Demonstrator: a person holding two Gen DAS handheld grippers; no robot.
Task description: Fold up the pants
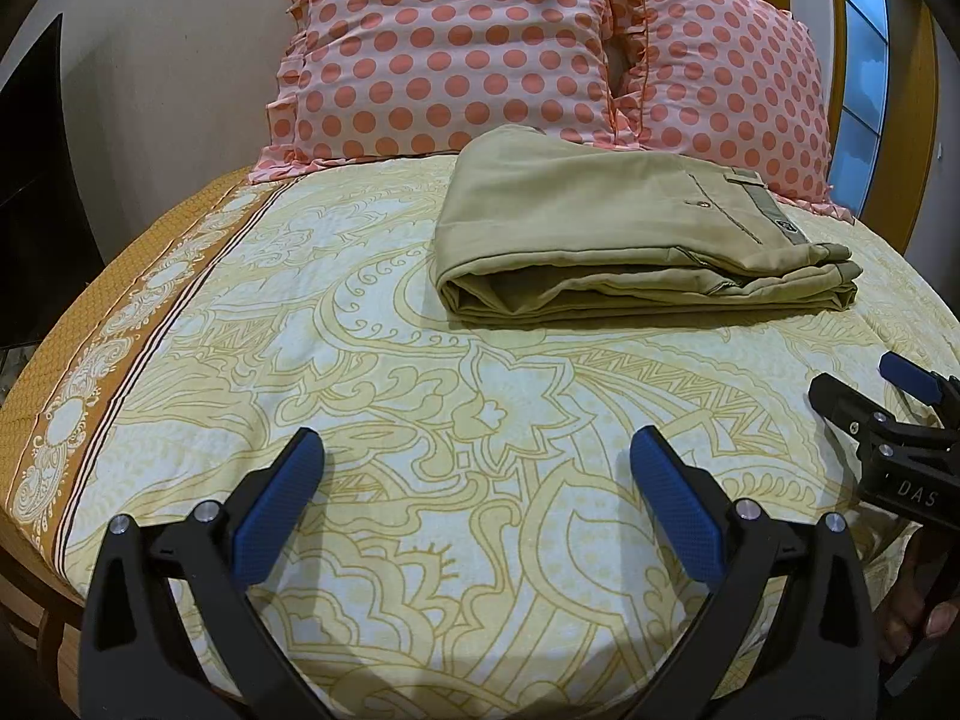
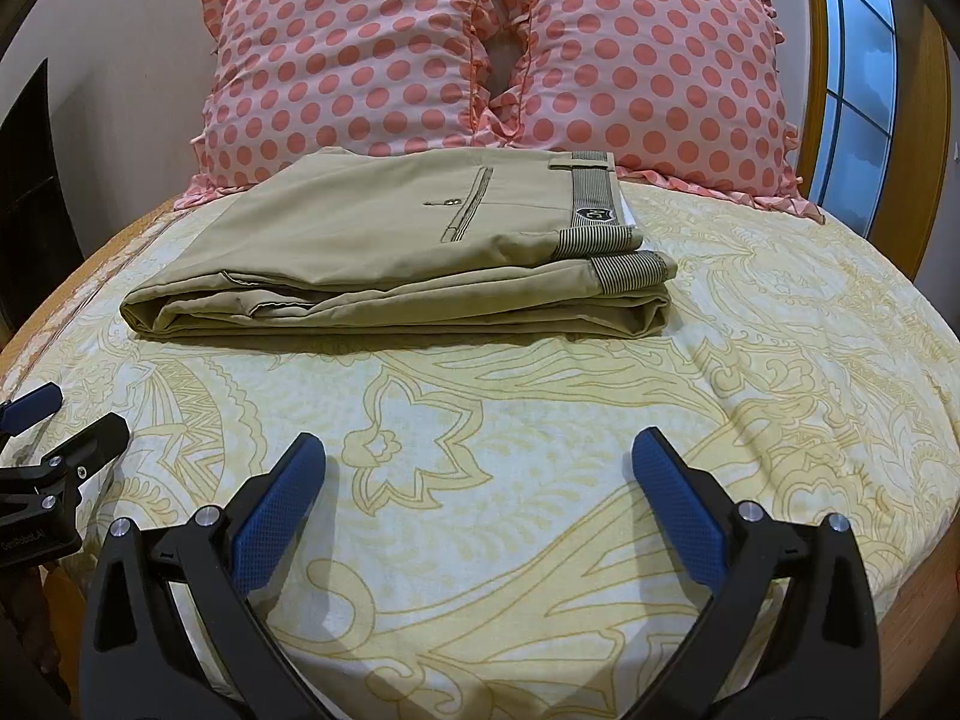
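Khaki pants (image 1: 606,228) lie folded in a flat rectangular stack on the bed, waistband with striped lining to the right; they also show in the right wrist view (image 2: 390,252). My left gripper (image 1: 477,450) is open and empty, held over the sheet well short of the pants. My right gripper (image 2: 477,450) is open and empty, also short of the pants. The right gripper shows at the right edge of the left wrist view (image 1: 864,390). The left gripper shows at the left edge of the right wrist view (image 2: 60,414).
The bed has a yellow patterned sheet (image 1: 420,480) with an orange border on the left (image 1: 72,390). Two pink polka-dot pillows (image 2: 348,54) (image 2: 648,60) lean at the headboard behind the pants. A window (image 2: 858,78) is at the right.
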